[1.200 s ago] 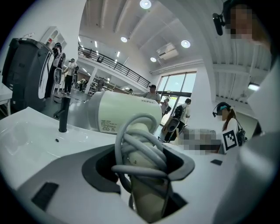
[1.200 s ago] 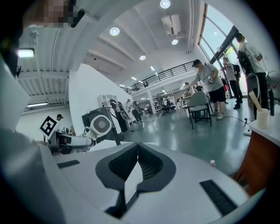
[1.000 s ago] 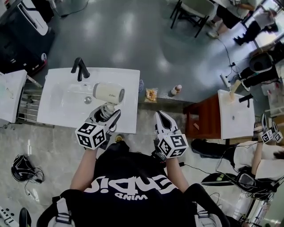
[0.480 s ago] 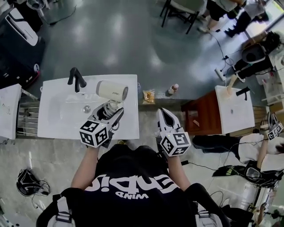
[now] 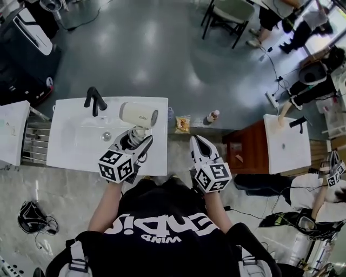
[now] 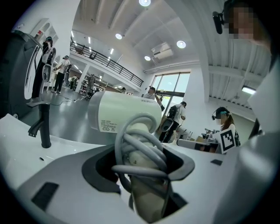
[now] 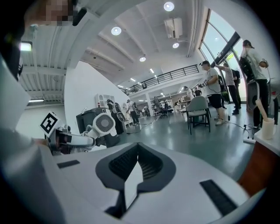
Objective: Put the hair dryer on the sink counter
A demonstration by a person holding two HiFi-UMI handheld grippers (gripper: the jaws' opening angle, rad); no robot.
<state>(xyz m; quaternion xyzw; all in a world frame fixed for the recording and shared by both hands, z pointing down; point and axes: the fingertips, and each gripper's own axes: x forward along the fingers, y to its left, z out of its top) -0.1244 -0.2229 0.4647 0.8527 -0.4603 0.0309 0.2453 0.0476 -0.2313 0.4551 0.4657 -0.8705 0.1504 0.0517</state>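
In the head view, a white hair dryer [image 5: 138, 115] hangs over the right half of the white sink counter [image 5: 67, 159], with its barrel lying crosswise. My left gripper [image 5: 135, 139] is shut on its handle, which has the grey cord wound round it. The left gripper view shows the left gripper [image 6: 141, 162] clamping the wrapped handle below the hair dryer [image 6: 120, 113] barrel. A black faucet [image 5: 95, 99] stands at the counter's back left. My right gripper [image 5: 195, 139] hovers off the counter's right end, shut and empty. In the right gripper view the right gripper [image 7: 137, 154] has its pads together, and the hair dryer [image 7: 104, 124] shows at the left.
A bottle [image 5: 213, 115] and a snack packet [image 5: 183, 123] sit on the ledge right of the counter. A brown cabinet [image 5: 246, 147] with a second white basin [image 5: 286, 143] stands further right. A cable bundle [image 5: 31, 217] lies on the floor at left. People and a chair [image 5: 232, 13] are at the back right.
Both grippers have eased a little forward, away from the body, and the hair dryer has gone with the left one, further across the counter. The grip is unchanged.
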